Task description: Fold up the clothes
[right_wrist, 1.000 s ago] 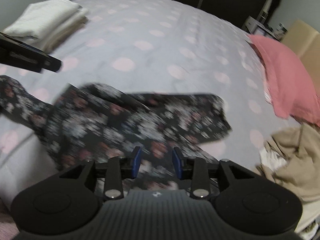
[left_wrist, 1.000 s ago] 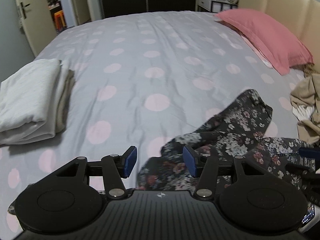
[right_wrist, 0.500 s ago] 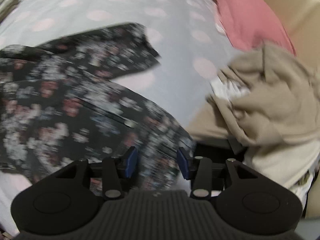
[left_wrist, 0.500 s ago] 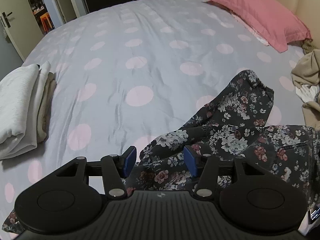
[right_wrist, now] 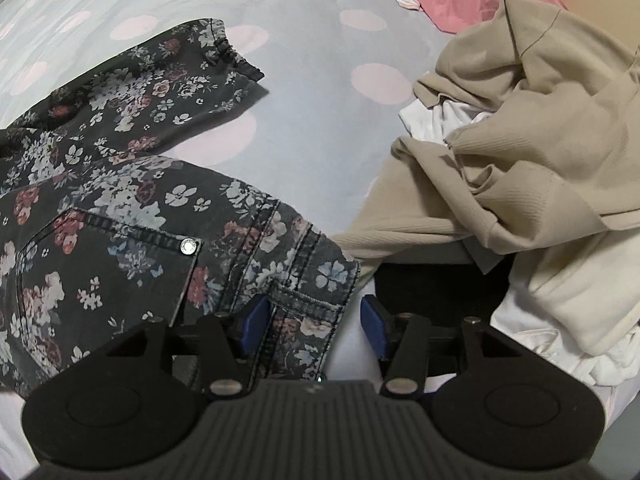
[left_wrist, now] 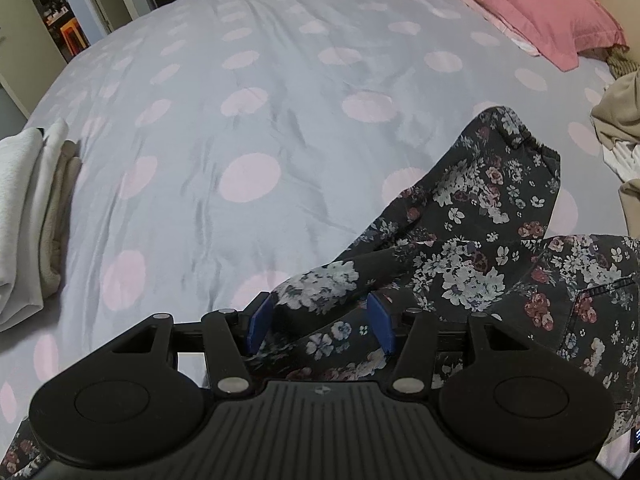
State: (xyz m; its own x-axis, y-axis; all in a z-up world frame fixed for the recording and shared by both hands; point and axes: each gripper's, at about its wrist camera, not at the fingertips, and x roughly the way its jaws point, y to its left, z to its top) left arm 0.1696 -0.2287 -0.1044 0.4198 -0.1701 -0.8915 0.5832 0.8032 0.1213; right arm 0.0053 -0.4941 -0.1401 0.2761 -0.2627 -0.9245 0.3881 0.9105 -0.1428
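Two spread hand-held grippers, left and right, straddle floral jeans on a polka-dot bed; beige clothes heaped at 2 o'clock.

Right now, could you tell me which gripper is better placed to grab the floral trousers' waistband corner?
Right. The right gripper is open with the floral trousers waistband corner between its fingers; the left gripper straddles a rumpled leg fold.
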